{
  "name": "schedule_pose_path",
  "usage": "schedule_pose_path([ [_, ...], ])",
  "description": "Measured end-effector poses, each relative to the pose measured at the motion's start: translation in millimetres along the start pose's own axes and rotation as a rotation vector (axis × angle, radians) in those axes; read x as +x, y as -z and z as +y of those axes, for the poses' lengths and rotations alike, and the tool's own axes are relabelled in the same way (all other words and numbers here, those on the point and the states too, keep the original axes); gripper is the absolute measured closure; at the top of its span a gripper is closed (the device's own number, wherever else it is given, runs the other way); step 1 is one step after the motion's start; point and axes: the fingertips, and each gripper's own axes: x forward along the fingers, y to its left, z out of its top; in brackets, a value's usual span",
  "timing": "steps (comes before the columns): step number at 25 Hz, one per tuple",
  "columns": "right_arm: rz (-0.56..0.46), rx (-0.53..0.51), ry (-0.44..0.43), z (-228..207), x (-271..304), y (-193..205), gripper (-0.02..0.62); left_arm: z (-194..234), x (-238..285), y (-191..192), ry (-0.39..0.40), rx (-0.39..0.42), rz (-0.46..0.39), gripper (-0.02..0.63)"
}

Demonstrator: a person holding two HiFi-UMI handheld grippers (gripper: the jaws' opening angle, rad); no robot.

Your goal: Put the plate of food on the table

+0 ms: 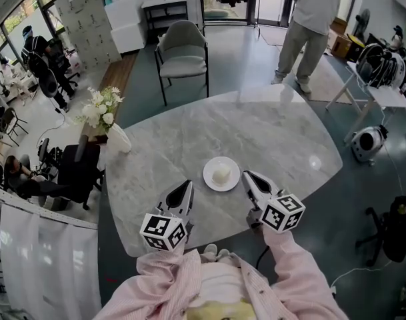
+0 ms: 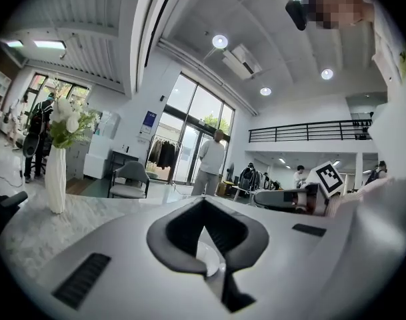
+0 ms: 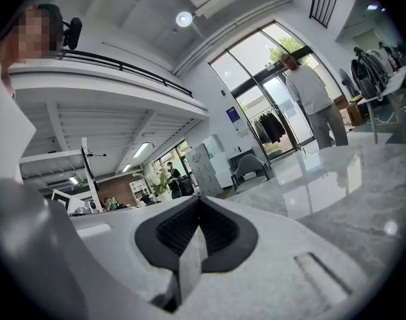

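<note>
Our left gripper (image 1: 187,185) has its jaws pressed together on nothing, and our right gripper (image 1: 247,175) is likewise closed and empty. The plate (image 1: 209,179) sits on the marble table (image 1: 276,132) between the two, with the round white food (image 1: 221,173) in its middle, so we judge the placing done.

The risk we see now is in pulling away. The right gripper's tip lies just beside the plate's rim, and the left is near the other side. A sideways swing of either could clip the rim and skid the plate across the smooth stone. The food looks rounded and loose, so we think a jolt could roll it off. The vase (image 1: 118,139) of flowers at the table's left edge stands well apart, and we see little danger there.
</note>
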Motion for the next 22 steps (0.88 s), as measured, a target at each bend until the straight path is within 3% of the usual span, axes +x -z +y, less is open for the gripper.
schedule_pose_path([
  [11, -0.102, -0.057, 0.02, 4, -13, -30, 0.591, 18, -22, -32, -0.076, 0.035, -0.088, 0.607],
  [22, -0.12, -0.108, 0.038, 3, -23, -34, 0.591, 21, -30, -40, -0.117, 0.07, -0.103, 0.607],
])
